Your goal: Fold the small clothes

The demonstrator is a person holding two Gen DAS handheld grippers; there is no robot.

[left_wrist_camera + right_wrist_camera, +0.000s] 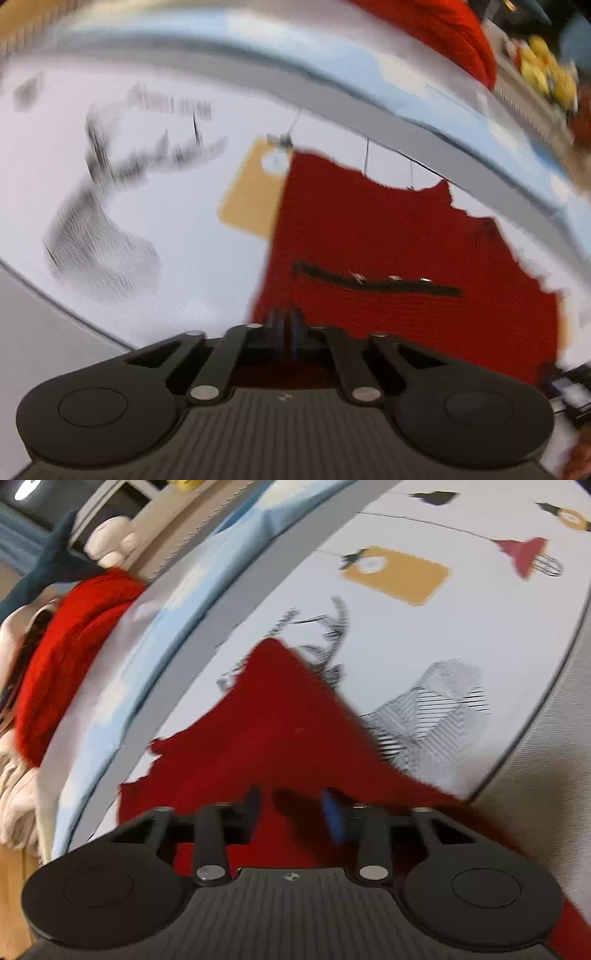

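Observation:
A small dark red knit garment (388, 240) lies spread on a white printed sheet (166, 240); a black strip with three metal snaps (376, 282) crosses it. My left gripper (286, 325) is shut on the garment's near edge. In the right wrist view the same garment (273, 716) runs away from me to a point. My right gripper (291, 808) hovers over its near part with the jaws apart and nothing between them. Both views are motion-blurred.
A brighter red knit pile (66, 646) lies beyond the sheet's blue-grey border (155, 627), next to cream fabric (14, 794) and plush toys (110, 546). Yellow toys (546, 70) sit at the back. The sheet carries grey, yellow and red prints (399, 576).

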